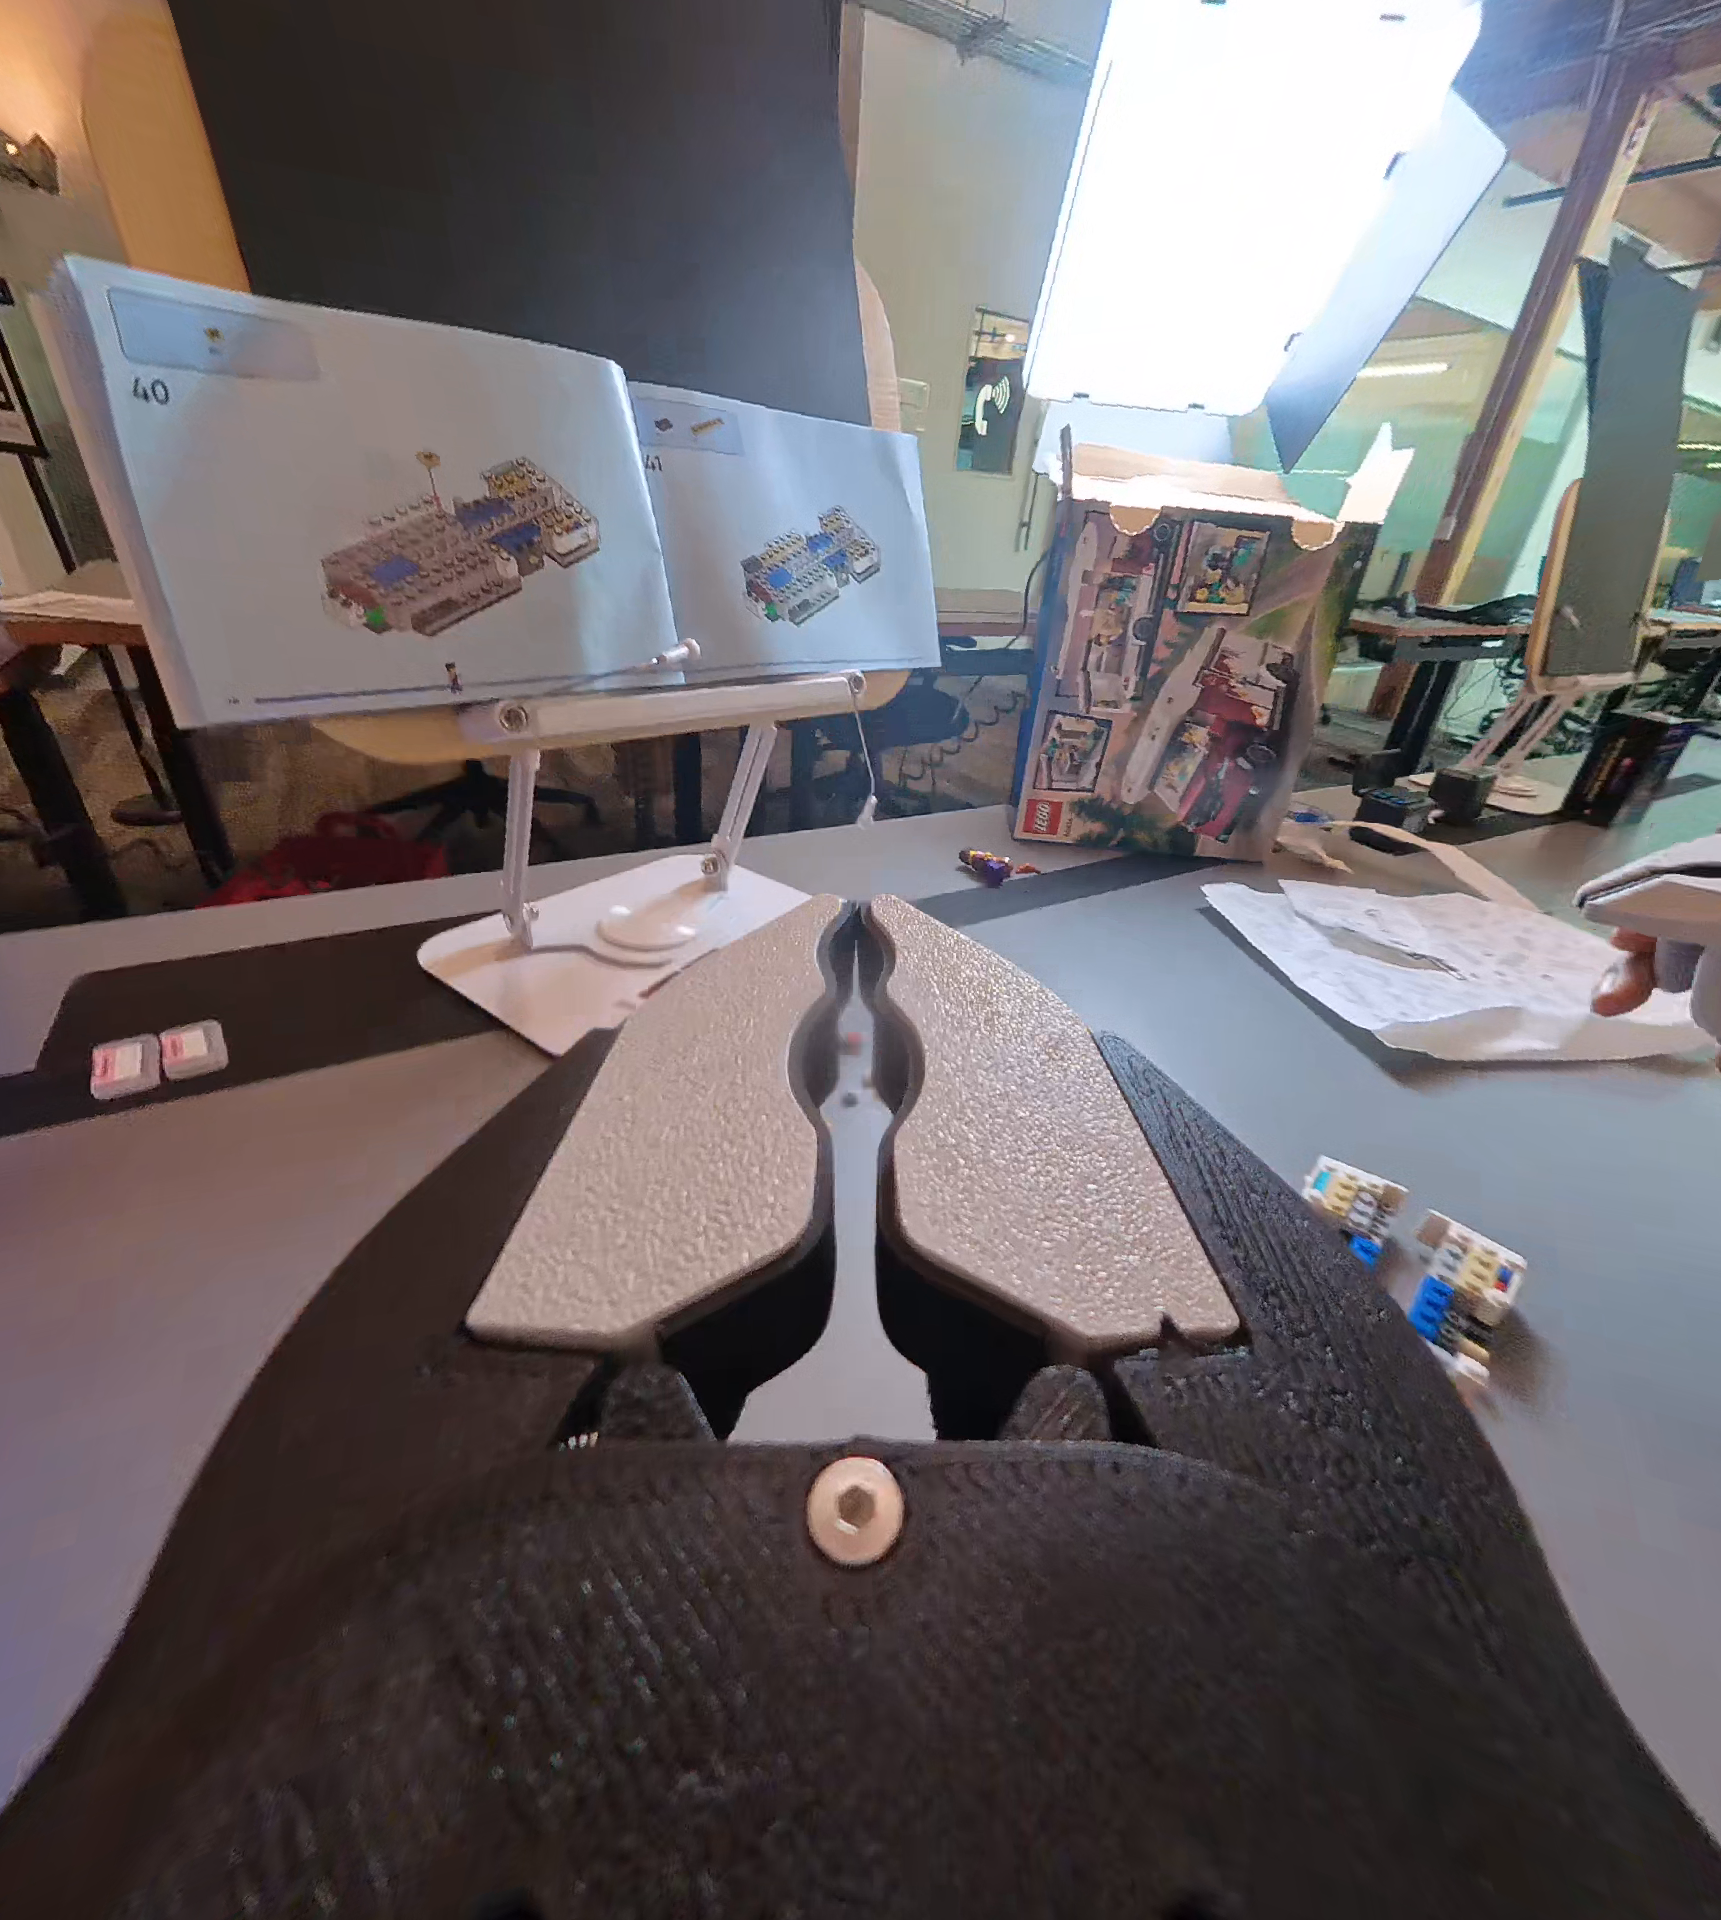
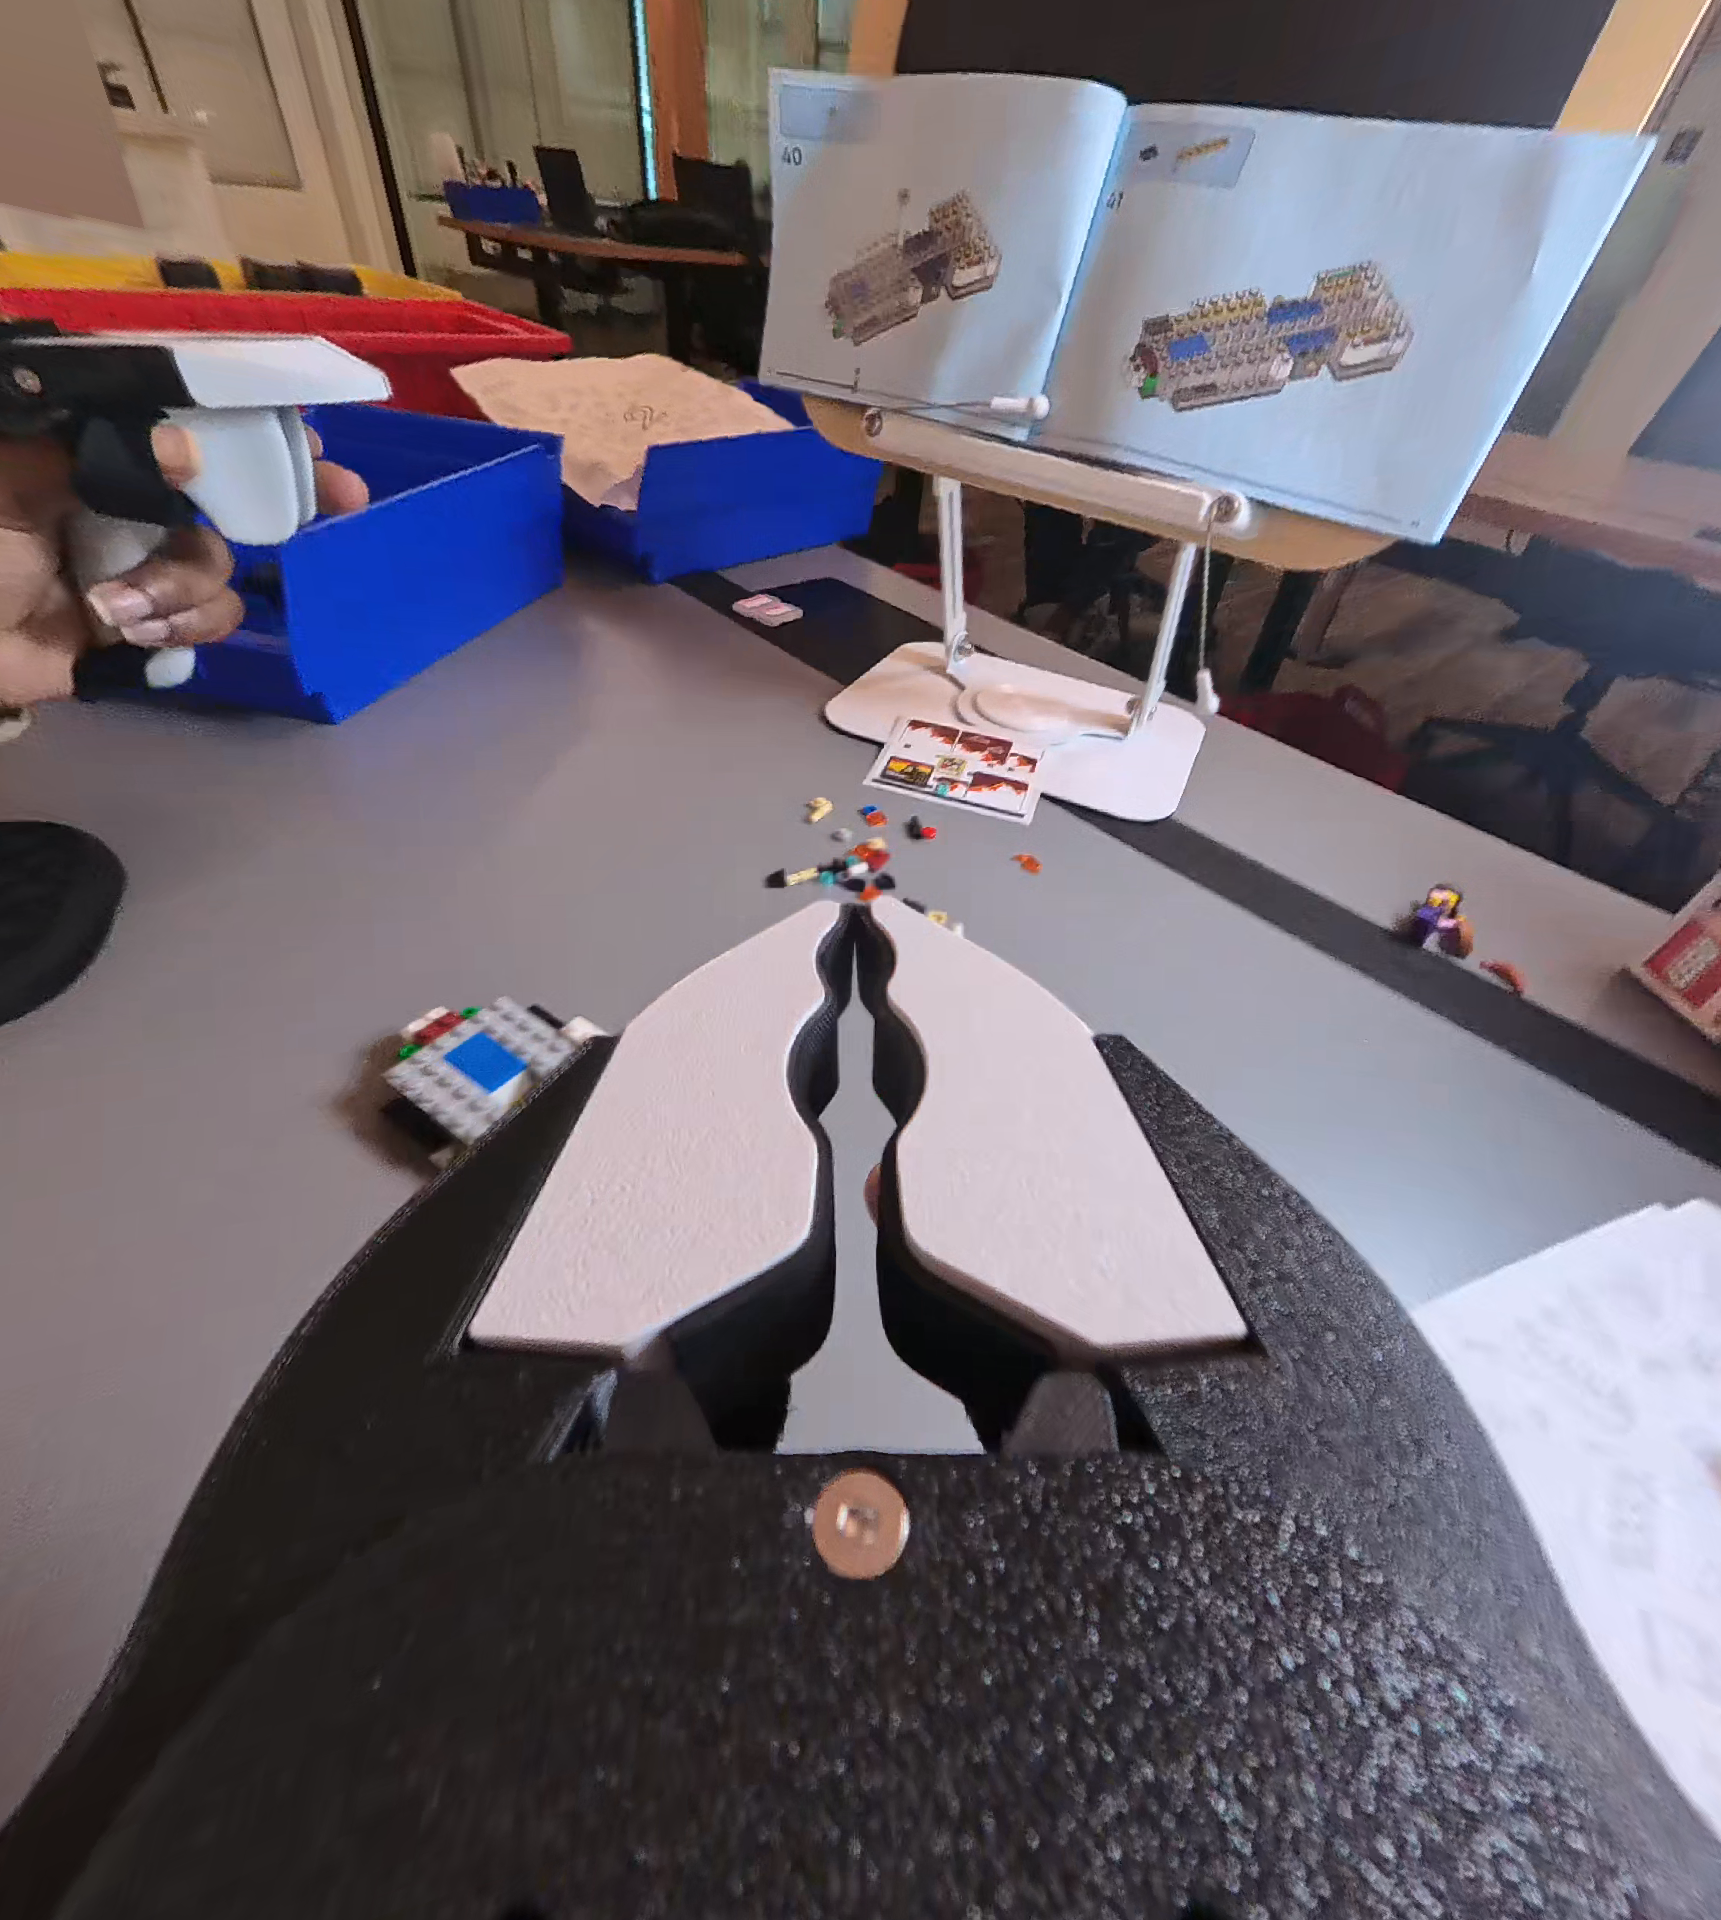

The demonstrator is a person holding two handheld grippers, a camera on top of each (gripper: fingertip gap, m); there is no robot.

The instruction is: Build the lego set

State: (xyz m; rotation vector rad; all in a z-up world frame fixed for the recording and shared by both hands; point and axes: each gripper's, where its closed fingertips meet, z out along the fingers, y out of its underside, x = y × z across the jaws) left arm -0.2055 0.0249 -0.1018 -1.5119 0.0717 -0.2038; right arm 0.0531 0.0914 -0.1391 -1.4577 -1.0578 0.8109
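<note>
The left tool is clenched, its grey fingertips meeting with nothing between them, held above the grey table. Just past its tips stands the white base of a book stand, which carries an open instruction booklet showing pictures of a grey, blue and tan brick build. To its left, on a black strip of the table, lie two small white and pink tiles. To its right sit two little white, yellow and blue brick assemblies, and farther off a crumpled sheet of paper and an opened toy box.

The right tool is likewise clenched on nothing, tips together. Just ahead of the tips lies a scatter of tiny loose bricks in orange, black, red, tan and blue, and beyond them a sticker sheet resting against the stand's base. Beside the tool's left edge sits a flat grey brick build with a blue square on top. Blue bins stand at the far left.
</note>
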